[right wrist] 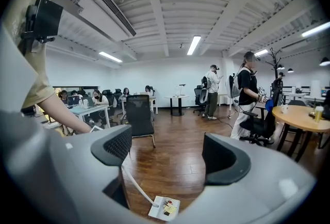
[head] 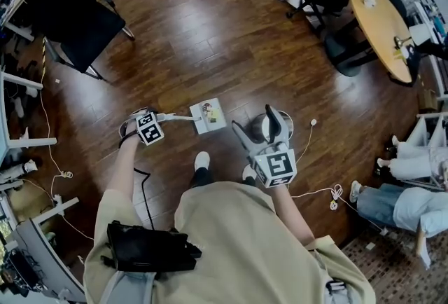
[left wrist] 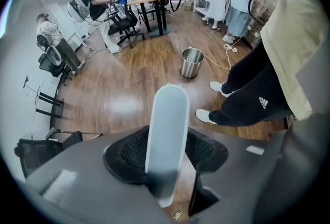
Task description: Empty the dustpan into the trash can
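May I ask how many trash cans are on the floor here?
1: the steel trash can stands on the wood floor, just beyond the person's shoes and right of the dustpan. Others may be hidden outside these views.

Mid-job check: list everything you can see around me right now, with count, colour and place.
dustpan: one, white with colourful scraps on it, low, straight ahead; long white handle runs left.
trash can: one, shiny metal, right of the dustpan, partly behind the right hand-held gripper.
chair: one, black, far left.
table: one, wooden top, far right.
cables: several, white, trailing at right.
other people: several, at the room's edges.
left hand-held gripper: one, grey, shut on the dustpan handle.
right hand-held gripper: one, grey, open, empty, over the trash can.
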A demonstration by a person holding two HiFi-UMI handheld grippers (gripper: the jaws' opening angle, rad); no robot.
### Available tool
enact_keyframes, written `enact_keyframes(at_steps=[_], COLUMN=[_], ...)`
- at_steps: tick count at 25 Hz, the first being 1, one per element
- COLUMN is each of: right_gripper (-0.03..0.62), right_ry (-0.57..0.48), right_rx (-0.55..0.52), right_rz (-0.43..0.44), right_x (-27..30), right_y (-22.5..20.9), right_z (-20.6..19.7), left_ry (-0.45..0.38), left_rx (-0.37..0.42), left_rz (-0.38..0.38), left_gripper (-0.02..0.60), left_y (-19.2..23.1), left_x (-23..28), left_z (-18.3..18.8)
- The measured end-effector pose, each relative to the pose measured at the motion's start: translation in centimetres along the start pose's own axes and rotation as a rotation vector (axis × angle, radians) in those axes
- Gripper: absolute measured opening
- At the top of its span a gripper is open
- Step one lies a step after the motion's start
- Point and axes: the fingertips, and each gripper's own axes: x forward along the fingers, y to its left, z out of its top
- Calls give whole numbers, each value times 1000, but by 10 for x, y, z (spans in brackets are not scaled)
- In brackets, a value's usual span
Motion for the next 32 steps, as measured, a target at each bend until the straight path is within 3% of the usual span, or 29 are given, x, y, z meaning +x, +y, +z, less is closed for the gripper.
enact_keyframes(at_steps=[6, 9, 11, 18, 23, 32], right_gripper=[419, 419, 419, 416, 399, 382], right_ry=[12, 13, 25, 14, -34, -109], right_rx=[7, 5, 9, 27, 80, 145], right_rz=[-20, -26, -38, -53, -68, -58], right_x=[-4, -7, -10, -25, -34, -57], right_y=[1, 0, -1, -13, -22, -35], right_z=[-4, -5, -4, -10, 1, 7], left_ry=[14, 38, 54, 22, -51, -16], left_rx=[43, 62, 84, 121, 52, 131], left_rz=[-20, 22, 61, 120, 194, 250], left_gripper=[133, 101, 47, 2, 2, 2], left_y=[-5, -4, -1, -2, 8, -19], left_x=[18, 28, 32, 27, -13, -54], left_z=[3, 3, 2, 25, 51, 82])
